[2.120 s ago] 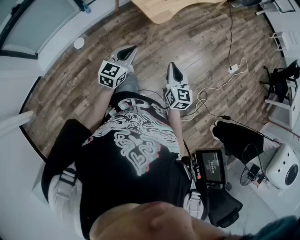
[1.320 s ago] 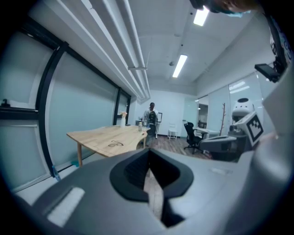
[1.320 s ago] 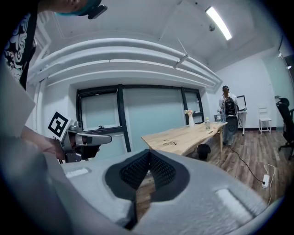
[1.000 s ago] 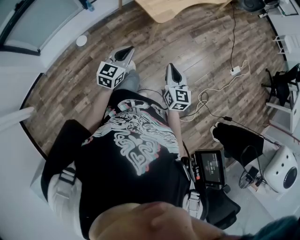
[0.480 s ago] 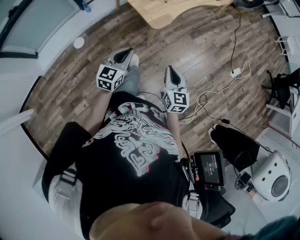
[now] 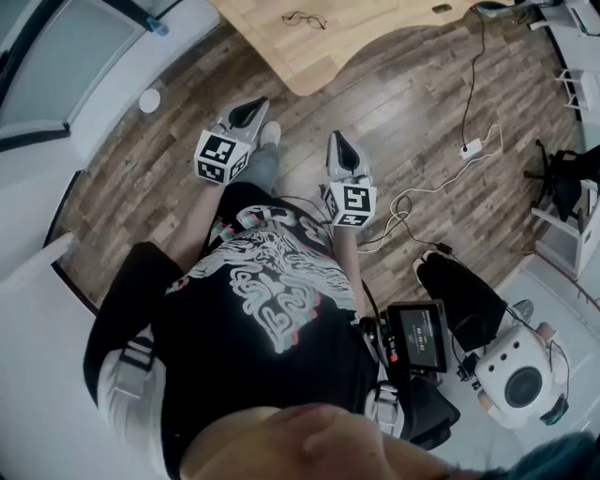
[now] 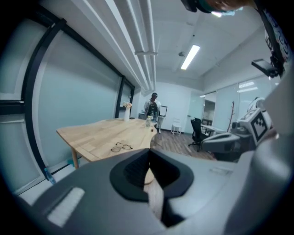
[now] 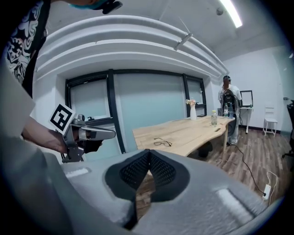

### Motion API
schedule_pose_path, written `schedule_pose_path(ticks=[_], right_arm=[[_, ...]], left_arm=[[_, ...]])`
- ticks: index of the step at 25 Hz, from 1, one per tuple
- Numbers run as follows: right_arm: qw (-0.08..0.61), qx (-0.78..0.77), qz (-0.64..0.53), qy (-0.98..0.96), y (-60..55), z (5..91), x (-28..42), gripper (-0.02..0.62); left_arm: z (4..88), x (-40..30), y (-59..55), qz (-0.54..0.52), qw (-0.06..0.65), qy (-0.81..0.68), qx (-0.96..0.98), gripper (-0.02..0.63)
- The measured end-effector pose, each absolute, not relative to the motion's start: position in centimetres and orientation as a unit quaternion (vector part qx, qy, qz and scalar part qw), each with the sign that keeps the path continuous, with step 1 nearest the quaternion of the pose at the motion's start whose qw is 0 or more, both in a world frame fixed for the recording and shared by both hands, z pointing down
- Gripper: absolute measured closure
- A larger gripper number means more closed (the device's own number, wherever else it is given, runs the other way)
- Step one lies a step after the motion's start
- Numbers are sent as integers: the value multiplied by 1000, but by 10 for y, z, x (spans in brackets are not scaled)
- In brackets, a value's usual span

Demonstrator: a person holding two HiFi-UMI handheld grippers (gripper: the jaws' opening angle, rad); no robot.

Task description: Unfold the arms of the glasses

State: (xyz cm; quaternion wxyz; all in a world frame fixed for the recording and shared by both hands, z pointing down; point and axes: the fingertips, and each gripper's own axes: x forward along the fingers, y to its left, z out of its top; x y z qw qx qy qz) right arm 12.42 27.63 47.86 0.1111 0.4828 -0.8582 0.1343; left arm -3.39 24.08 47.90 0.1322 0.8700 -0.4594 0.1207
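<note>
Thin-rimmed glasses [image 6: 305, 19] lie on the light wooden table [image 6: 347, 37] at the top of the head view, far ahead of both grippers. They also show small in the left gripper view, glasses [image 7: 121, 147], and the right gripper view, glasses [image 8: 162, 142]; whether their arms are folded cannot be told. My left gripper [image 6: 256, 103] and right gripper [image 6: 337, 141] are held over the wood floor in front of the person's body. Both are shut, jaws meeting with nothing between them, as seen for the left gripper [image 7: 149, 156] and the right gripper [image 8: 148, 156].
A vase [image 8: 193, 111] and a bottle [image 8: 213, 118] stand at the table's far end, with a person [image 8: 228, 103] beyond. A power strip [image 6: 469, 144] and cables lie on the floor at the right. A white disc [image 6: 150, 99] lies on the floor at the left. Office chairs [image 7: 196, 131] stand farther off.
The head view has shifted forward: more of the table and the glasses on it have come into sight at the top. Both grippers stay shut in front of the body.
</note>
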Motion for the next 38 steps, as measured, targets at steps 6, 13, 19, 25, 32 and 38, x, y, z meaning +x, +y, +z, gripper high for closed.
schedule_pose_path(ticks=[6,13,19,25,32,38], right_arm=[[132,465,127,-866,177,478,86,597],[147,442,128,-876,106,480,56,597],[172,428,107,-881,86,483,51,596],[192,399,105,-890,27,487,41,595],[224,350,78,-906,-28,505,34,595],[237,312,72,-917,-66,518,41,595]], left_arm=[[480,-53,154,129,135,-449,874,617],[492,-74,80,131,153,-448,871,617],[499,-78,64,132,164,-453,866,617],[506,-82,11,138,175,-461,859,617],[525,-80,-34,169,179,-480,842,617],[547,-65,-56,196,192,-487,829,617]])
